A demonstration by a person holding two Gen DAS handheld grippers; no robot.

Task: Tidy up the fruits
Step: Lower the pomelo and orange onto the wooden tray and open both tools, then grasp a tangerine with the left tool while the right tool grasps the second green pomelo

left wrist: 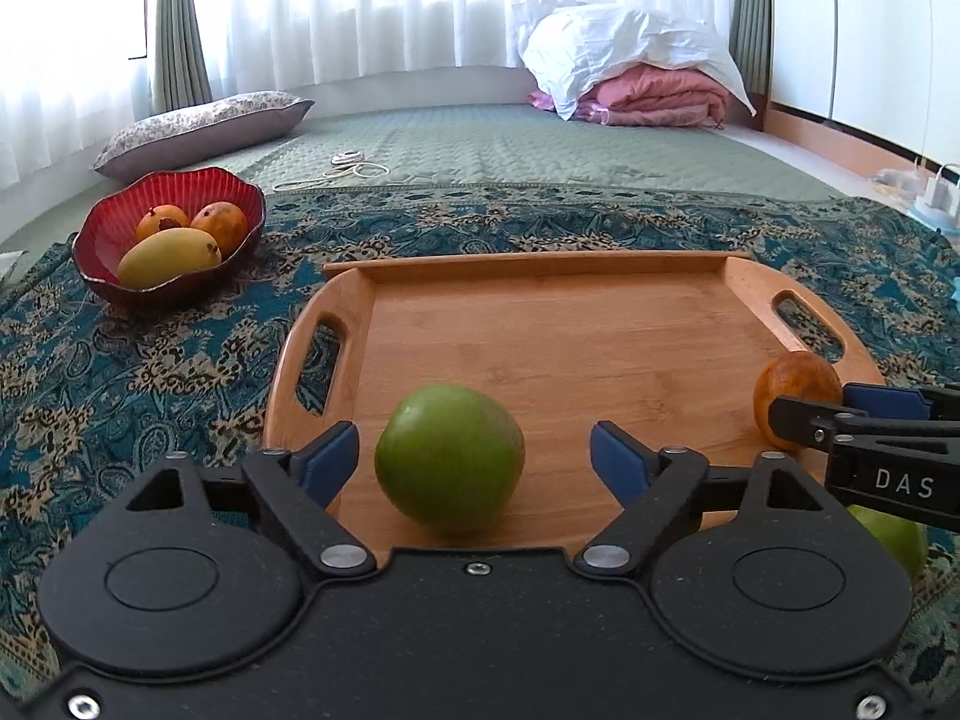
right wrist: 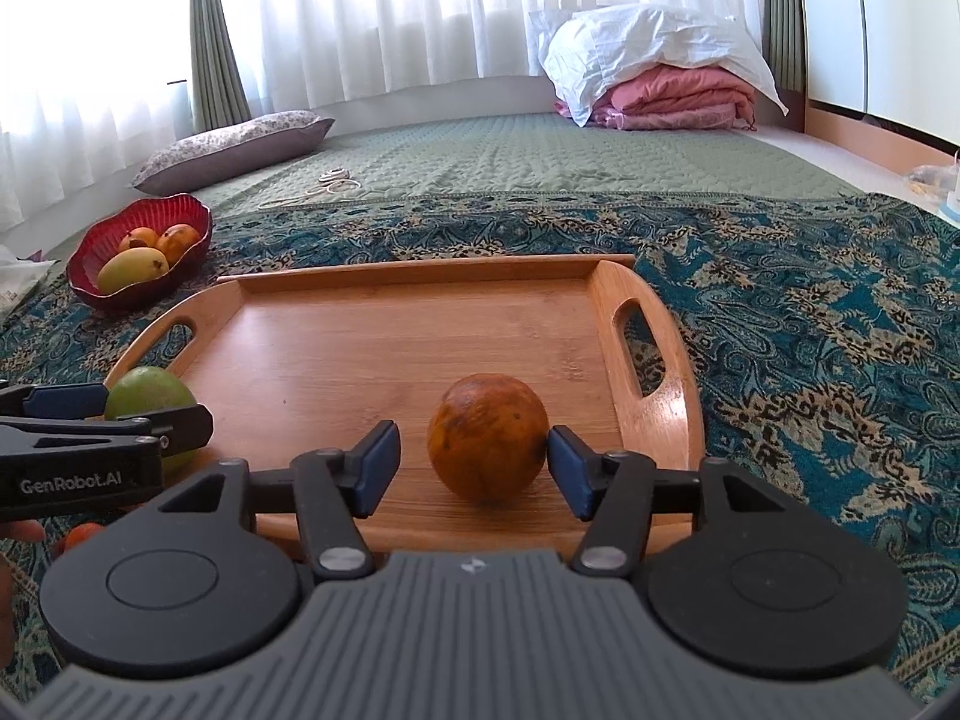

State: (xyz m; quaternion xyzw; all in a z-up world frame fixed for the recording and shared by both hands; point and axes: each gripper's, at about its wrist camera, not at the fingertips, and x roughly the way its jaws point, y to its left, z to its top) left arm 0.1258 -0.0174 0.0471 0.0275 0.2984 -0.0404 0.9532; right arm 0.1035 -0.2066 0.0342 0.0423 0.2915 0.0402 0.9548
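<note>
The left gripper (left wrist: 474, 450) is held wide open, with the green fruit (left wrist: 450, 457) sat between its blue pads (left wrist: 329, 456), touched by neither. The fruit rests on the wooden tray (left wrist: 540, 324) near its front edge. The right gripper (right wrist: 474, 462) is also spread open around the orange fruit (right wrist: 487, 437); the right pad (right wrist: 567, 468) is touching or just beside the fruit, the left pad is apart. That fruit lies on the tray's front right part. A red bowl (left wrist: 102, 228) with a mango (left wrist: 169, 257) and two orange fruits is seen far left on the patterned cloth (left wrist: 150, 360), well apart from the tray.
</note>
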